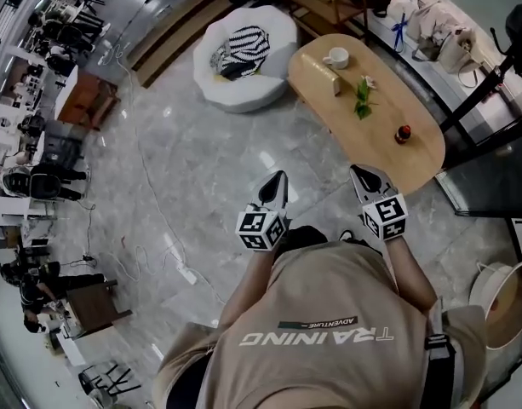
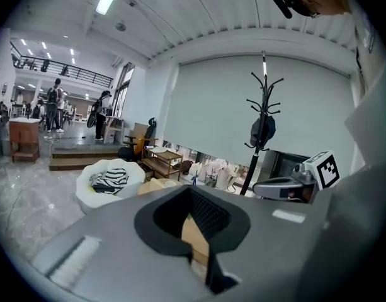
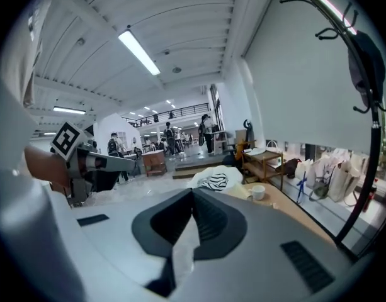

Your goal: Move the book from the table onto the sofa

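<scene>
1. The left hand-held gripper (image 1: pixel 280 177) is clenched: its jaw tips meet and nothing is between them.
2. The right hand-held gripper (image 1: pixel 360 171) is also clenched and holds nothing.
3. Both are held in front of the person, above the grey floor (image 1: pixel 201 169), and point towards the wooden surface (image 1: pixel 414 156) without touching it.
4. The book (image 1: pixel 330 80), tan like the wood, lies on the surface, just beside a white cup (image 1: pixel 336 57).
5. A green sprig (image 1: pixel 363 99) and a small red thing (image 1: pixel 403 133) are on the same surface, further along.
6. The white sofa (image 1: pixel 278 24) stands beside the far end of the surface, and a striped cloth (image 1: pixel 243 48) lies on it.
</scene>
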{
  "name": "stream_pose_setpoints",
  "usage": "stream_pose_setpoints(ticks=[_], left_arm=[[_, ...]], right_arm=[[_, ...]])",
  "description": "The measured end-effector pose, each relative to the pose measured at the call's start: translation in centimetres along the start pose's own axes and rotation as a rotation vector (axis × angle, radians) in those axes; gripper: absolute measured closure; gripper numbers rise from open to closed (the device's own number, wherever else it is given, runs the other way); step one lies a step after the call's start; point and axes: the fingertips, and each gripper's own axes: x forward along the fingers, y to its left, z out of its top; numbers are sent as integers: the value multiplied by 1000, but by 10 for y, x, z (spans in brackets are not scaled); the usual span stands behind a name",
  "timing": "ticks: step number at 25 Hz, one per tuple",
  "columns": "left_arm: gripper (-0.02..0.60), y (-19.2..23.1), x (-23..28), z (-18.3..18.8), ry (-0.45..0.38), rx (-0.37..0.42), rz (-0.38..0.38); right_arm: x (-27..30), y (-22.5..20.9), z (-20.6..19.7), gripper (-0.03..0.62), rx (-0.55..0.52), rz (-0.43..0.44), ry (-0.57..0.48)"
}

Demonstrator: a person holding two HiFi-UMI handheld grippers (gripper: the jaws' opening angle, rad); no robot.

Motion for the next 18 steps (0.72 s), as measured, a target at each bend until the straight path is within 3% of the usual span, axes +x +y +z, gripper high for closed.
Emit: stream_pose_setpoints(ticks=[9,18], left_arm=[[589,21,59,-5,71,-5,-87],[591,85,116,42,40,59,-196]], right_arm=[[27,-16,-21,589,45,-50,71],[101,-35,33,589,29,-177,40]])
